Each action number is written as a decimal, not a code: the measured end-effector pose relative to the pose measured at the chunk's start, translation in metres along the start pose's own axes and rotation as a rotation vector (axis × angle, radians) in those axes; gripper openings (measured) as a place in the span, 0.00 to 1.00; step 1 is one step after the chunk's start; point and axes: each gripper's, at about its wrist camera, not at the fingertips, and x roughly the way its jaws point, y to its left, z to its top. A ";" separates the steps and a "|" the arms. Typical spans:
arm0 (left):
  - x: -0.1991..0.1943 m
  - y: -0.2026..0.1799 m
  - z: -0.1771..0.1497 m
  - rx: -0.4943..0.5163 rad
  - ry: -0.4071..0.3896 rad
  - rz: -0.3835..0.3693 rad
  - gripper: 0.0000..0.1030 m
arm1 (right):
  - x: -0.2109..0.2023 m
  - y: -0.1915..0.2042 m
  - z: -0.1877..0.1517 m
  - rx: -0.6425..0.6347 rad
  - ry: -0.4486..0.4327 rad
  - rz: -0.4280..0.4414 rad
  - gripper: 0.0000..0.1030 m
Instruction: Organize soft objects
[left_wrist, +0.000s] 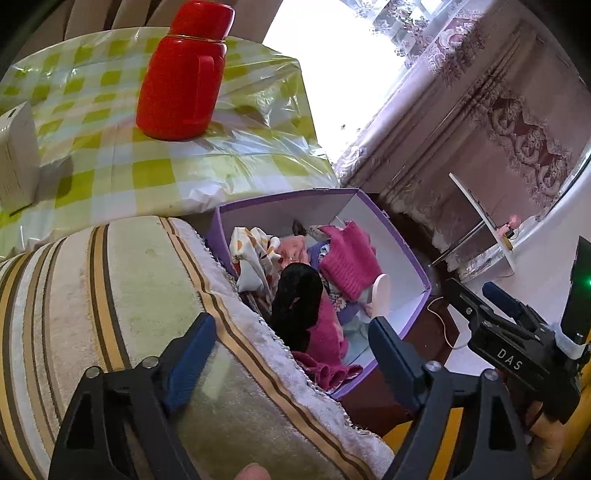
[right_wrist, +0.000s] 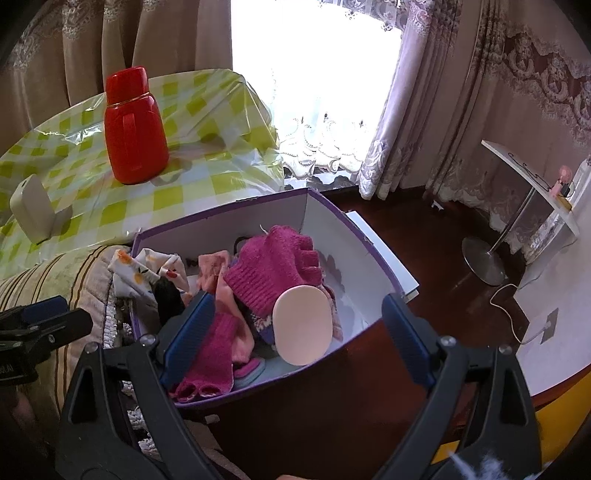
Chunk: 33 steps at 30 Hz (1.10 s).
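The right gripper (left_wrist: 476, 299) bore the lettering "DAS"; no other writing was legible. Both it and the left gripper (left_wrist: 291, 343) stood open, empty, above the purple box (right_wrist: 332, 210) of knitwear.

Black claw (left_wrist: 291, 354) frames, blue pads (left_wrist: 190, 356), silver screws, white "DAS" lettering

we find the box (right_wrist: 354, 254) at frame centre, gloves (right_wrist: 273, 273) and cloths (right_wrist: 147, 269) heaped in it; table (right_wrist: 207, 184) behind at upper left, flask (right_wrist: 135, 129) on it; cushion (right_wrist: 74, 280) left of box.
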 end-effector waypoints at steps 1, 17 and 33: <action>0.000 0.000 0.000 0.001 0.001 -0.001 0.83 | 0.000 0.000 0.000 -0.001 -0.001 -0.002 0.90; 0.003 0.000 0.000 0.005 0.011 -0.008 0.85 | 0.005 0.000 -0.001 0.001 0.011 0.000 0.90; 0.004 0.000 0.001 0.003 0.012 -0.008 0.85 | 0.006 0.000 0.000 0.003 0.011 -0.002 0.90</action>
